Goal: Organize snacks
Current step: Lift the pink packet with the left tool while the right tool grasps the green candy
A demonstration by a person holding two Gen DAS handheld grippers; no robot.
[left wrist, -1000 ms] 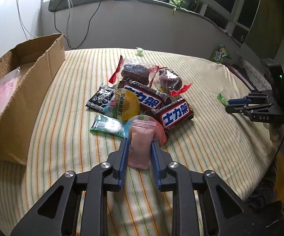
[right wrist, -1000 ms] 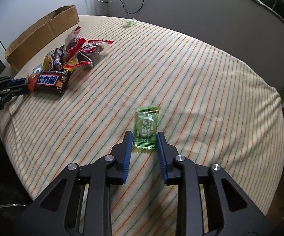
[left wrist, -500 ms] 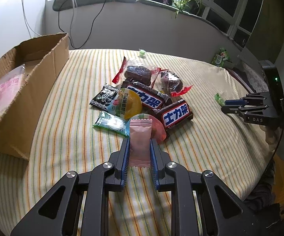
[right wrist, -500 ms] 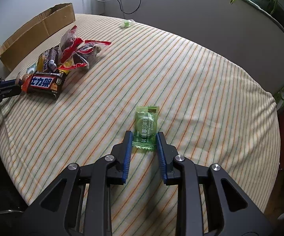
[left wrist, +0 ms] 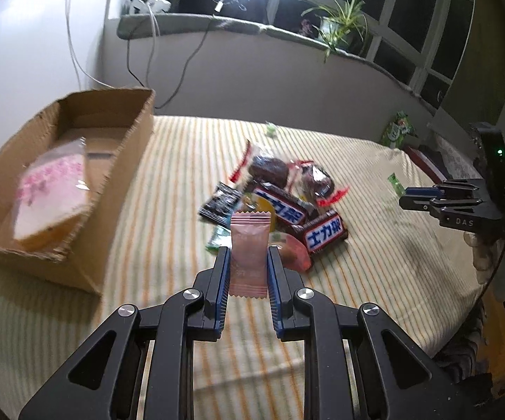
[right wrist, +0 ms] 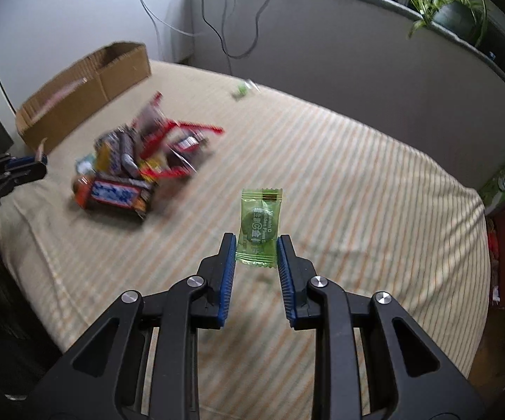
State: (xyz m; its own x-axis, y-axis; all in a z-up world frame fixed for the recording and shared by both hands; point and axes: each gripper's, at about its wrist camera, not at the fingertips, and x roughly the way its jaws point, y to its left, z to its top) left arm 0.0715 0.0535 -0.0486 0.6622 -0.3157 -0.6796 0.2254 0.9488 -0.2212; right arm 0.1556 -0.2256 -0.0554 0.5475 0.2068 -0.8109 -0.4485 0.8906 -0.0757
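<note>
My left gripper (left wrist: 246,260) is shut on a pink snack packet (left wrist: 249,248) and holds it upright above the striped tablecloth, in front of the snack pile (left wrist: 280,206). My right gripper (right wrist: 256,250) is shut on a green candy packet (right wrist: 257,225), lifted off the cloth. The right gripper also shows in the left wrist view (left wrist: 427,197), and the left gripper in the right wrist view (right wrist: 21,169). An open cardboard box (left wrist: 56,175) with a pink-printed bag inside stands at the left.
The pile holds chocolate bars (left wrist: 324,232), red-wrapped cakes and small packets; it shows blurred in the right wrist view (right wrist: 140,175). A small green candy (right wrist: 242,87) lies at the far edge. A potted plant (left wrist: 340,21) stands on the sill. The box shows in the right wrist view (right wrist: 88,87).
Both grippers have lifted their packets off the cloth. The left gripper rose and drew back with the pink packet; the right gripper raised the green candy.
</note>
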